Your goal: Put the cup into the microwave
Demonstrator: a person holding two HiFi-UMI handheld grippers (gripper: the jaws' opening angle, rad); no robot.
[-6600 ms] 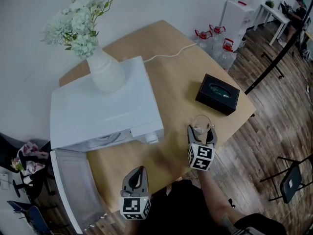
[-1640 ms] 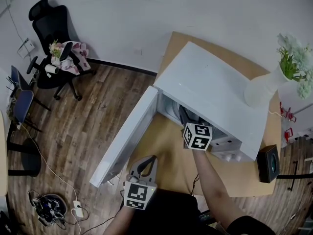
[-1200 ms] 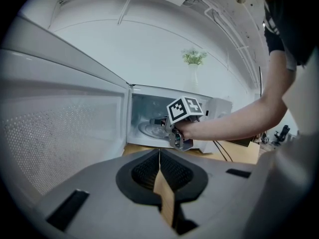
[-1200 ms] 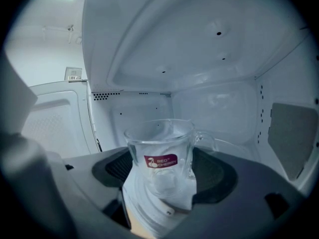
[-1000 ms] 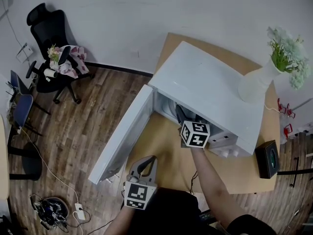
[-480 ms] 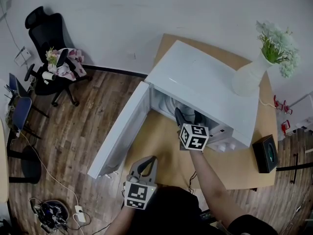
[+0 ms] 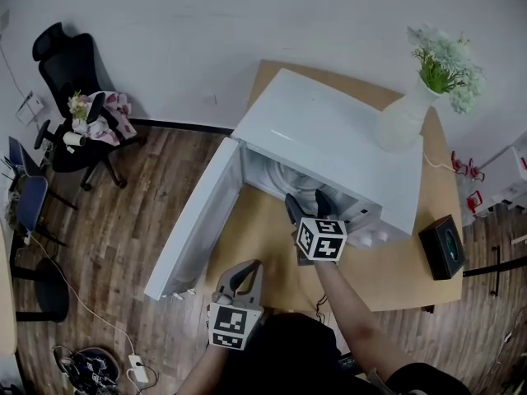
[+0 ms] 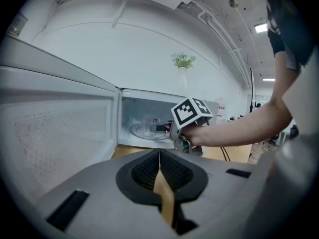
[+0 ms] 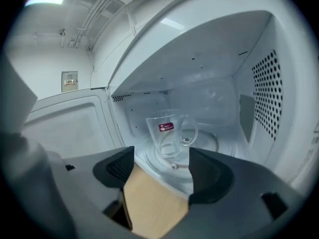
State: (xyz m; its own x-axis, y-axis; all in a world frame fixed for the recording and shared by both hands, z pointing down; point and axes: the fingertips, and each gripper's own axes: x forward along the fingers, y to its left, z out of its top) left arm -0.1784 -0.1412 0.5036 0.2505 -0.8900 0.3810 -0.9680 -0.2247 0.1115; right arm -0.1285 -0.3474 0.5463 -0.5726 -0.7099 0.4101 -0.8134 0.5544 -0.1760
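Note:
A clear glass cup [image 9: 169, 132] with a red label and a handle stands upright on the glass turntable [image 9: 209, 144] inside the white microwave [image 7: 329, 142]. In the head view the cup is hidden inside the cavity. My right gripper [image 9: 158, 167] is open just outside the cavity mouth, its jaws apart with nothing between them and the cup beyond them; it also appears as the right gripper [image 7: 306, 208] in the head view. The left gripper [image 7: 239, 278] hangs low in front of the table, jaws closed together and empty. The microwave door [image 7: 193, 220] is swung wide open to the left.
A white vase with flowers [image 7: 408, 113] stands on top of the microwave. A black box [image 7: 443, 247] lies on the wooden table [image 7: 272, 245] at the right. A black office chair [image 7: 70, 89] stands on the floor at far left.
The right gripper has drawn back out of the microwave cavity, leaving the cup standing on the turntable. The head view has shifted slightly. The left gripper has stayed in place.

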